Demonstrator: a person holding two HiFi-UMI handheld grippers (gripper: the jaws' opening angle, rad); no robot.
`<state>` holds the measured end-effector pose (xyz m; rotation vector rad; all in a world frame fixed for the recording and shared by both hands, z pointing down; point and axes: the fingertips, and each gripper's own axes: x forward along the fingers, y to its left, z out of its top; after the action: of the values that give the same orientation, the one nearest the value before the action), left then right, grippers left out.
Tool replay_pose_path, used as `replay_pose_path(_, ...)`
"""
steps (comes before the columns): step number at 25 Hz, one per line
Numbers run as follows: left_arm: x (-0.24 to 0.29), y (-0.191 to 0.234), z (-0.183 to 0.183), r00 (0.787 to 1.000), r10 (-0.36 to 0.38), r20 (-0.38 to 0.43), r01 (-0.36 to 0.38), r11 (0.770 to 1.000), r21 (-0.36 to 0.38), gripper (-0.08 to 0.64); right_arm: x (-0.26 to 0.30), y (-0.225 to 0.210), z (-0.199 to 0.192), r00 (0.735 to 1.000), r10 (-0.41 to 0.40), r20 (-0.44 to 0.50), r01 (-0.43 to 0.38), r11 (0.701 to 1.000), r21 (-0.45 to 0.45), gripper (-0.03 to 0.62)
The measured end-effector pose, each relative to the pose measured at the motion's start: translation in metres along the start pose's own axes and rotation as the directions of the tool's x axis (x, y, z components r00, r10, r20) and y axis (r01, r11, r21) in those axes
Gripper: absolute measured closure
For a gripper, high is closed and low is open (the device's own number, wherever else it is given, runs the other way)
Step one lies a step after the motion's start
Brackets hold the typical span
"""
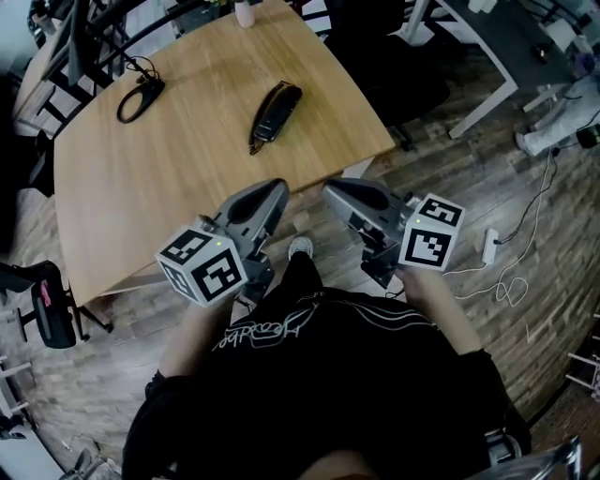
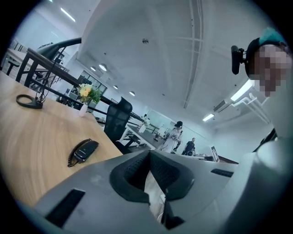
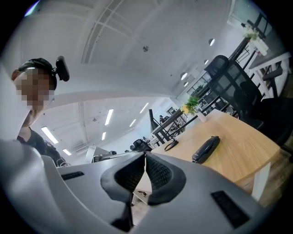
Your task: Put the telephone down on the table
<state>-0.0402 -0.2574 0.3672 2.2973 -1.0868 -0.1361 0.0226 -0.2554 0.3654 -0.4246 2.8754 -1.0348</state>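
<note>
Both grippers are held up in front of the person's body, short of the table's near edge, and neither touches the telephone. Left gripper (image 1: 276, 188): its own view shows the two dark ribbed pads meeting at the tips, jaws together with nothing gripped between them. Right gripper (image 1: 330, 190): its view likewise shows the pads pressed tip to tip, closed on nothing. In the head view the left gripper's tips come about level with the near edge of the table (image 1: 150, 206), while the right gripper hangs over the wooden floor (image 1: 469, 187) just off that edge, close to the near right corner.

The telephone (image 1: 275, 114), a dark handset, lies flat on the wooden tabletop in its right half, well beyond both sets of jaws, its length running roughly from the near edge toward the far edge. A short coiled bit of cord shows at its nearer end. Seen from the left gripper it sits ahead and to the left of the jaws; seen from the right gripper, ahead and to the right.

A black looped cable (image 1: 139, 98) rests near the far left corner, well apart from the handset. A small pale bottle (image 1: 245, 13) stands at the far edge.
</note>
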Motion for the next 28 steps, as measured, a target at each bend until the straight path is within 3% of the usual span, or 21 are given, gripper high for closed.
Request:
replay_pose_path(6, -0.023, -0.057, -0.009, 0.999, -0.046, 0.006, 0.045, 0.987, 0.154, 0.554, -0.028, 0.048, -0.004, 0.999, 0.044, 0.001, -0.044, 0.995, -0.084, 0.552)
replay_pose_path(11, -0.039, -0.092, -0.006, 0.993, -0.109, 0.048, 0.099, 0.982, 0.163, 0.554, -0.045, 0.078, -0.003, 0.998, 0.059, 0.035, -0.052, 0.985, -0.166, 0.552)
replay_pose_path(15, -0.055, -0.128, -0.027, 0.988, -0.148, 0.051, 0.132, 0.965, 0.228, 0.552, -0.068, 0.105, -0.021, 0.996, 0.075, 0.043, -0.065, 0.978, -0.197, 0.552)
replay_pose_path(21, -0.068, -0.146, -0.023, 0.978, -0.195, 0.081, 0.172, 0.958, 0.231, 0.554, -0.076, 0.124, -0.022, 0.996, 0.073, 0.046, -0.061, 0.972, -0.226, 0.552)
replay_pose_path(24, -0.074, -0.146, -0.017, 0.975, -0.184, 0.127, 0.155, 0.966, 0.208, 0.554, -0.08, 0.125, -0.025, 0.997, 0.062, 0.045, -0.051, 0.974, -0.22, 0.552)
replay_pose_path(28, -0.076, -0.141, -0.018, 0.982, -0.156, 0.105, 0.133, 0.972, 0.194, 0.554, -0.08, 0.128, -0.023, 0.997, 0.057, 0.051, -0.044, 0.975, -0.217, 0.552)
